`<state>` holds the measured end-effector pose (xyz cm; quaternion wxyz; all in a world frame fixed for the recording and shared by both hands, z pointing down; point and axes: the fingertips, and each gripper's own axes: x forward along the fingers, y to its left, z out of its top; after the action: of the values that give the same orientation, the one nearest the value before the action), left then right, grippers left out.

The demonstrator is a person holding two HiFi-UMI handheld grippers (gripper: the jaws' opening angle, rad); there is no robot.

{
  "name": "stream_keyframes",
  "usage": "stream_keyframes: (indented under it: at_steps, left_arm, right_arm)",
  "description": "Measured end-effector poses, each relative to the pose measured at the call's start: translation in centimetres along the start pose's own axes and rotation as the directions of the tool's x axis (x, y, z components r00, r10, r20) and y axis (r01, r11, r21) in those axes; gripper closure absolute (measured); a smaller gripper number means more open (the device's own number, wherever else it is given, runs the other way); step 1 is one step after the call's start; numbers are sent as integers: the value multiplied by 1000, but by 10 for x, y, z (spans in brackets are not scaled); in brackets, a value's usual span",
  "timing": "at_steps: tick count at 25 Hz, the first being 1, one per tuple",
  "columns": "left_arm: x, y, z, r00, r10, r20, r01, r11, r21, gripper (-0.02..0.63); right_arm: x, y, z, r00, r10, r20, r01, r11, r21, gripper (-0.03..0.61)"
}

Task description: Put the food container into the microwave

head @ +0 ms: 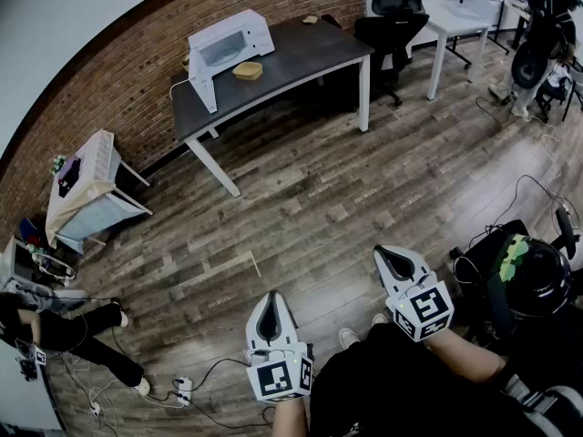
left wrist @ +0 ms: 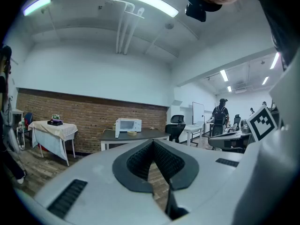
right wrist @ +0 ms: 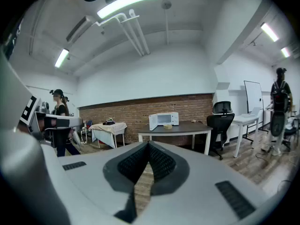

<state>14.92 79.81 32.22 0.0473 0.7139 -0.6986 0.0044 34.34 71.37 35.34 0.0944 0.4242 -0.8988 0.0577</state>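
Approaching should come first: food container (head: 247,70) and open microwave (head: 232,39) sit on the desk (head: 310,48), upper centre, well apart from the closed, empty left hand-held gripper (head: 271,300) and right hand-held gripper (head: 387,257).

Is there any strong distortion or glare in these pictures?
Head view: the fisheye lens bends the brick wall into an arc. Left gripper view: the ceiling light is blown out white, and the corners are black. Right gripper view: the same black corners, and a glaring ceiling lamp.
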Motion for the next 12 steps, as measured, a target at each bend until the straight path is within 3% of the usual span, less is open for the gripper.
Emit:
stream_keyframes:
  at_steps: [12]
  left_arm:
    - [-6,28,-5,1000,13,3,-12,1000,-13,611]
  right_arm:
    - [6,27,-3,1000,9,-17,-9,999,-44,515]
